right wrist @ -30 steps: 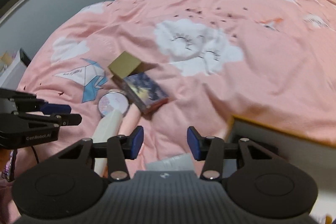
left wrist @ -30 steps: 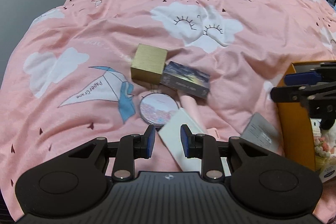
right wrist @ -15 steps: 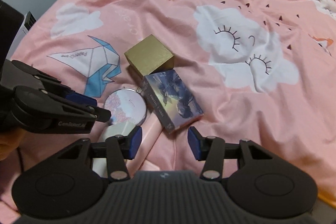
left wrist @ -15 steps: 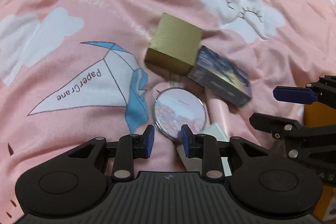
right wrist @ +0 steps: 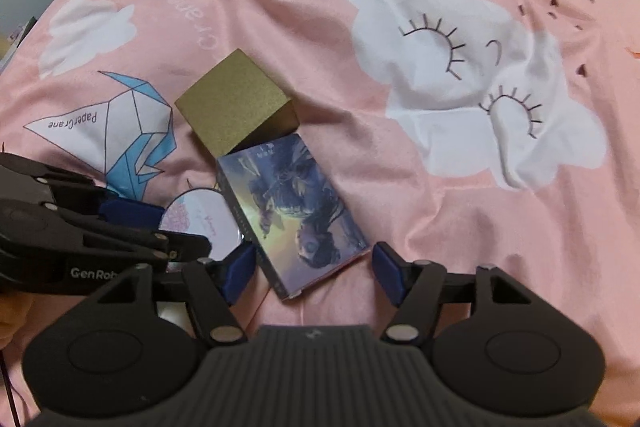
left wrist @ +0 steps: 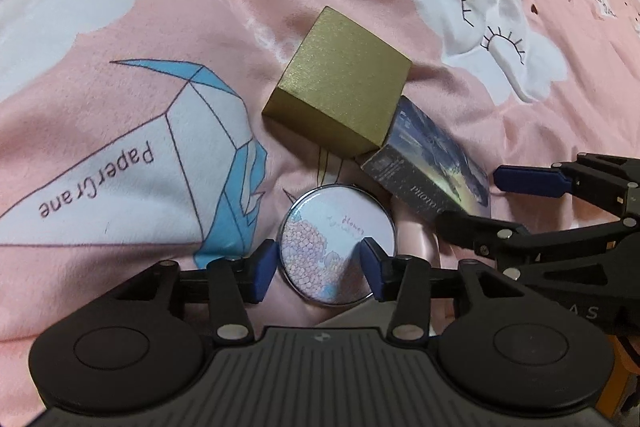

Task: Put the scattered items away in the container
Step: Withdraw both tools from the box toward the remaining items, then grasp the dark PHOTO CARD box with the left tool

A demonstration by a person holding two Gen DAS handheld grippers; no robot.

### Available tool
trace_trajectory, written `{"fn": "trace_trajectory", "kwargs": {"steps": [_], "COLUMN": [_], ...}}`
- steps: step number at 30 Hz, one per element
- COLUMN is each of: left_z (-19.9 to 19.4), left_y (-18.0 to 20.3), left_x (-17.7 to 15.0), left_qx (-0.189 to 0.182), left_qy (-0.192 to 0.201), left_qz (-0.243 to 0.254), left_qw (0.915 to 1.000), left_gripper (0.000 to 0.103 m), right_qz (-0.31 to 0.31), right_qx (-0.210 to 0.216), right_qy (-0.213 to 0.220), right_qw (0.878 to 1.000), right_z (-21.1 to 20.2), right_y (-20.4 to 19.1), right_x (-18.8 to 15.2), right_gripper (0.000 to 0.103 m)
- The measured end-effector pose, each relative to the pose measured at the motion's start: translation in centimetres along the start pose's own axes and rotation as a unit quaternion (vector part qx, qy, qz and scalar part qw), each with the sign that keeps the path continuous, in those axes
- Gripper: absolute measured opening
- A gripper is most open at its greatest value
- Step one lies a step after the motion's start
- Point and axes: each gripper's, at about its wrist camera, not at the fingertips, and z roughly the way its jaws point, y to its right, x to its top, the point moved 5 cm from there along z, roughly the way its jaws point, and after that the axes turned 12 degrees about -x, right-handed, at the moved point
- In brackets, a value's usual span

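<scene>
A round floral compact lies on the pink bedspread between the open fingers of my left gripper; whether the pads touch it I cannot tell. It also shows in the right wrist view. A gold cube box sits just behind it, touching a dark illustrated photo box. My right gripper is open with the near end of the photo box between its fingers. The right gripper shows in the left wrist view. The container is not in view.
The pink bedspread with cloud and paper-crane prints covers everything around. A pale pink tube and a white item lie partly hidden under the grippers. The left gripper's arm sits close on the right gripper's left.
Both grippers have moved forward and down toward the items. The left now straddles the compact and has opened wider; the right now straddles the photo box. The orange container has left view.
</scene>
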Motion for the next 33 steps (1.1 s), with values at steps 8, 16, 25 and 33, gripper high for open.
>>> {"fn": "trace_trajectory", "kwargs": {"steps": [8,16,25,33], "left_z": [-0.7,-3.6,-2.6,0.4], "left_y": [-0.4,1.0,1.8,2.6], "left_x": [-0.3,-1.2,0.6,1.7], "left_qx": [-0.004,-0.01,-0.08,-0.104], "left_qy": [0.008,0.049,0.056,0.058], "left_qz": [-0.013,-0.005,-0.056,-0.116], "left_qw": [0.9999,0.9987,0.9937,0.986], "left_gripper": [0.049,0.044,0.047,0.05], "right_qz": [0.0,-0.035,-0.054,-0.055], "right_qx": [0.027,0.009,-0.03,-0.044], "right_qy": [-0.008,-0.006,-0.042,-0.044], "right_qw": [1.0,0.999,0.997,0.997], "right_z": [0.8,-2.0,-4.0,-4.7], "right_y": [0.2,0.0,2.0,2.8], "right_x": [0.6,0.4,-1.3,-2.2], "right_gripper": [0.072,0.07,0.07,0.07]}}
